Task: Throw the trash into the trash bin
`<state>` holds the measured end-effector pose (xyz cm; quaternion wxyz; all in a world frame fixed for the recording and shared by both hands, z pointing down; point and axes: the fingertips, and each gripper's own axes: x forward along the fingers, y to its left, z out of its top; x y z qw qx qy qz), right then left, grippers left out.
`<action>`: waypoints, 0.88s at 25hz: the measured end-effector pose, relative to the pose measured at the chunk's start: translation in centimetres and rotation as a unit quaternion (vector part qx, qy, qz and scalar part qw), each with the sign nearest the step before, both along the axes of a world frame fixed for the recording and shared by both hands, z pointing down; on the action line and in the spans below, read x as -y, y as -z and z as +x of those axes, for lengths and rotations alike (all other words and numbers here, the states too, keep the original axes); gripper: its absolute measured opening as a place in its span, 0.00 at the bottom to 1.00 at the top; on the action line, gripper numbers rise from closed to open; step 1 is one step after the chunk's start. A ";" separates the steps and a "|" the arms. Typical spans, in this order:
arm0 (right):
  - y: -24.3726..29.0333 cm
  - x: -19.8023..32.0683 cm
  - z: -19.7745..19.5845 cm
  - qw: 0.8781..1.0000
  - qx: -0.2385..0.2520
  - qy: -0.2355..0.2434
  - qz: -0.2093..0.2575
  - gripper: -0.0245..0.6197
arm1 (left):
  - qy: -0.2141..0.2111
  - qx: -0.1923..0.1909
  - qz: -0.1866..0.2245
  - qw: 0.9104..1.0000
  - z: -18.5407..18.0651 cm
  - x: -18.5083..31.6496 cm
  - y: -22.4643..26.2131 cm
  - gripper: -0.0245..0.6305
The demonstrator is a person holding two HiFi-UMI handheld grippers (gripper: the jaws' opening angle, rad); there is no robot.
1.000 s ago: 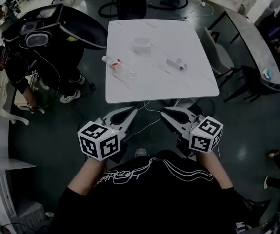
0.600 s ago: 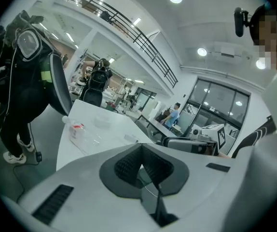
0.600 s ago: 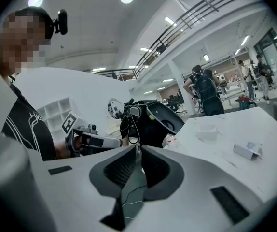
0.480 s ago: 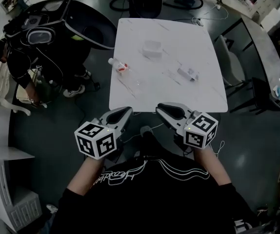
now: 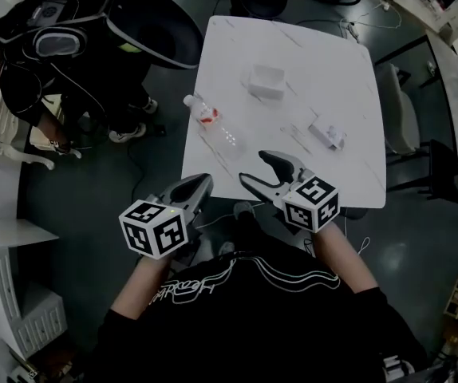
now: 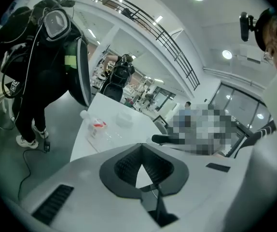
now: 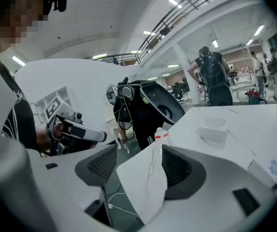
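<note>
Head view: the clear plastic bottle with a red label lies near the left edge of the white square table. A white square box and a small white packet lie further in. Your right gripper is over the near edge, and your left gripper is just short of it. I cannot pick out the trash bin.

Left gripper view: jaws pressed together, empty. Spread them before you reach.

Right gripper view: jaws have just been opening and are now spread, with only the table edge between them. The bottle is ahead. Approach across its body and close on the middle, so it cannot roll.
</note>
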<state>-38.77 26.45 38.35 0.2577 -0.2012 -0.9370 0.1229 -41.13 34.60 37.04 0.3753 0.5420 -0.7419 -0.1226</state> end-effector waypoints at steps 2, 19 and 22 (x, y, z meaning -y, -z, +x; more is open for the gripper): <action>-1.6 0.3 -1.2 0.999 -0.008 0.004 0.036 0.51 | 0.009 -0.010 -0.009 1.000 -0.6 0.0 -0.8 0.05; -11.6 0.9 -7.5 0.981 -0.094 0.035 0.169 0.54 | 0.076 -0.049 -0.050 0.995 -5.0 -2.1 -4.8 0.05; -12.2 0.8 -7.9 0.981 -0.098 0.025 0.167 0.54 | 0.086 -0.049 -0.055 0.994 -5.0 -3.0 -4.9 0.05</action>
